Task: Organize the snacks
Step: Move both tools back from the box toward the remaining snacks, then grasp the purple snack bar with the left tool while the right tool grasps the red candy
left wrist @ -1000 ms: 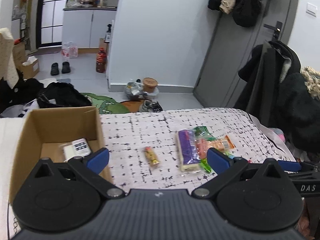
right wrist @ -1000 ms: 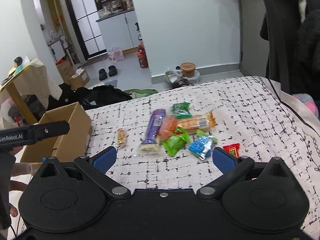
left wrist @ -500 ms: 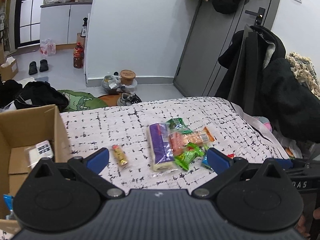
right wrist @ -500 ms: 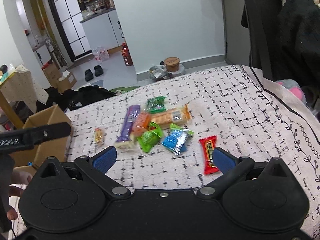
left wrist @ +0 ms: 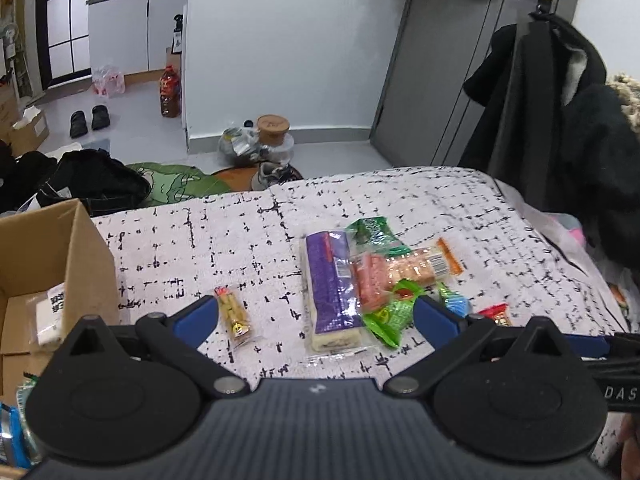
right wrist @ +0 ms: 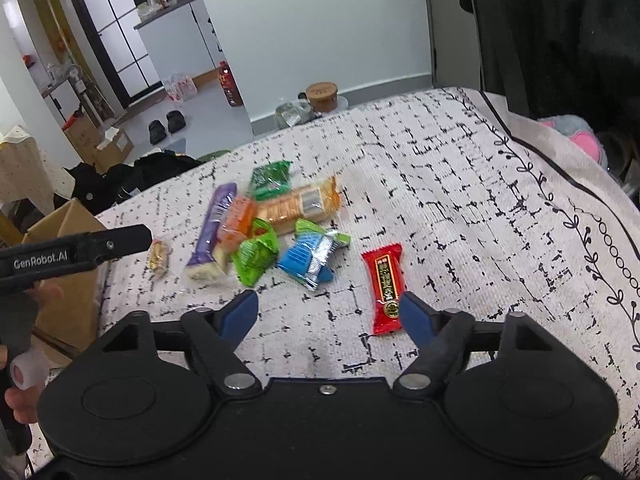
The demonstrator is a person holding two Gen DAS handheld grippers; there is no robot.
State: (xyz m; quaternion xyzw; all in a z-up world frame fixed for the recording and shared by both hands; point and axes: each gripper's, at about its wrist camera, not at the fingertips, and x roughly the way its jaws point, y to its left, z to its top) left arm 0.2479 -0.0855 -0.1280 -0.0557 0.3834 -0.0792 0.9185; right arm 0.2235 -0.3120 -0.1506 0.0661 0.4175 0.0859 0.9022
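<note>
while the right gripper (right wrist: 328, 312) is closing on nothing, the red packet (right wrist: 385, 288) is lying beside its right finger on the bedspread (right wrist: 460, 200); the left gripper (left wrist: 312, 320) is gaping, empty.

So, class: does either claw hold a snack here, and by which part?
Neither. The left claw stands open; the right claw is closing above the cloth, its fingers around nothing, beside the red bar.

Home: slippers (left wrist: 89, 119), hung coats (left wrist: 560, 112)

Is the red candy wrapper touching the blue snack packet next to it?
Apart. The right wrist view shows bare patterned cloth between the red wrapper and the blue packet, with no overlap.
</note>
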